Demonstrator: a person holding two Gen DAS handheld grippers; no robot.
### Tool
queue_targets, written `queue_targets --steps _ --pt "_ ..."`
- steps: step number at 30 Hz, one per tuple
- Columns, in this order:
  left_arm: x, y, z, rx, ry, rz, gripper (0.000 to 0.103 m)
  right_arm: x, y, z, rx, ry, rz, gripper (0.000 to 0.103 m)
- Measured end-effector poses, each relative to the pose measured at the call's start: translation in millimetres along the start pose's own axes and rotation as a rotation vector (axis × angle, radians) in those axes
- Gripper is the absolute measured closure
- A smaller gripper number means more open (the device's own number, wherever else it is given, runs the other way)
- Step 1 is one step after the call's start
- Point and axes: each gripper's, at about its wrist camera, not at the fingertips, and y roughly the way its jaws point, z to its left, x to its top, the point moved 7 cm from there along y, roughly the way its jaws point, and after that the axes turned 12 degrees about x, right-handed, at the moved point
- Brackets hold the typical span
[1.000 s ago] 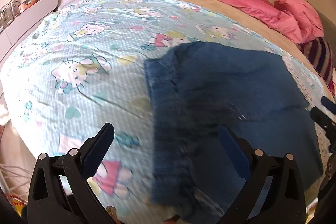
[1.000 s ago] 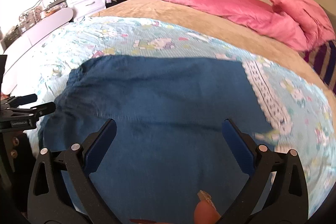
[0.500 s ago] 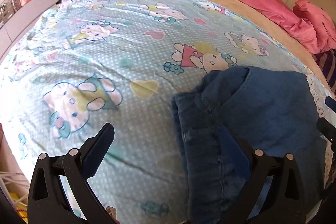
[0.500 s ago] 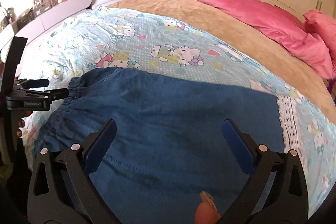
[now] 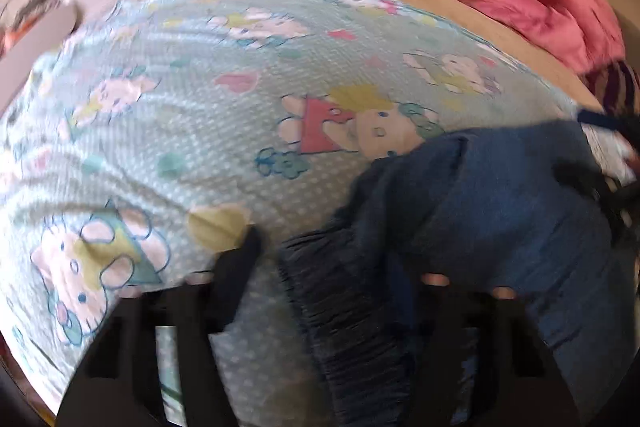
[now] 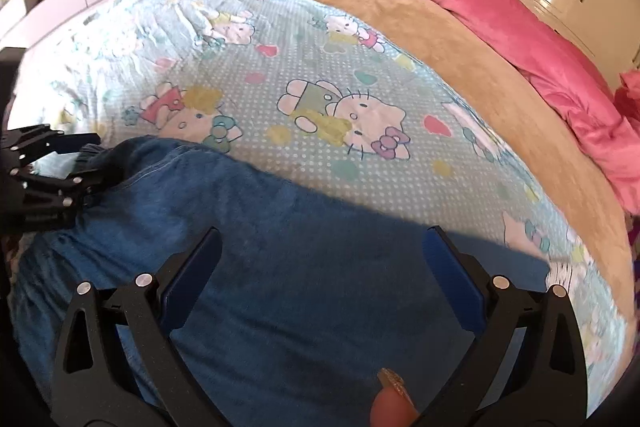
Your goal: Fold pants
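Our left gripper (image 5: 320, 259) has just been closing on the gathered waistband of the blue pants (image 6: 304, 291); its fingers (image 5: 240, 267) stand partly drawn in with that bunched edge between them, though blur in the left wrist view keeps us from telling whether the pads press it; in the right wrist view it shows at the far left, at the pants' corner. Our right gripper (image 6: 320, 267) hovers with fingers spread wide above the pants, holding nothing. The pants lie flat on the cartoon-cat bedspread (image 6: 280, 75), near its front edge; their lower part is cut off.
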Motion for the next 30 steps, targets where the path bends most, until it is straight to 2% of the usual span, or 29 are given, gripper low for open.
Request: queue_targets --steps 4,10,13,16,17,18,19,21,22,23,26,30 --pt "-1 -13 -2 0.029 0.034 -0.070 0.066 9 12 4 0.002 -0.090 0.022 0.008" --pt "-2 -46 5 -0.038 -0.020 -0.169 0.068 16 30 13 0.002 -0.197 0.064 0.008" --pt "-1 -56 5 -0.040 -0.020 -0.213 0.068 19 38 19 0.007 -0.236 0.067 0.008" --pt "0 -57 4 -0.058 -0.027 -0.218 0.068 20 45 28 0.016 -0.278 0.073 0.010" --pt "0 -56 4 -0.058 -0.026 -0.219 0.068 19 48 31 0.028 -0.289 0.083 0.018" --pt "-1 -56 3 -0.059 -0.025 -0.218 0.068 16 52 37 0.061 -0.296 0.101 0.032" --pt "-1 -55 3 -0.060 -0.027 -0.216 0.068 15 54 40 0.080 -0.294 0.108 0.039" --pt "-2 -54 4 -0.058 -0.028 -0.215 0.068 13 53 48 0.113 -0.289 0.100 0.063" --pt "-2 -54 5 -0.056 -0.027 -0.216 0.068 11 50 53 0.139 -0.287 0.092 0.070" --pt "-2 -55 6 -0.051 -0.026 -0.220 0.068 11 48 56 0.152 -0.281 0.083 0.081" --pt "-4 -57 9 -0.053 -0.034 -0.223 0.068 9 34 58 0.140 -0.254 0.036 0.092" --pt "-4 -61 12 -0.056 -0.041 -0.231 0.068 6 4 56 0.146 -0.197 -0.057 0.095"
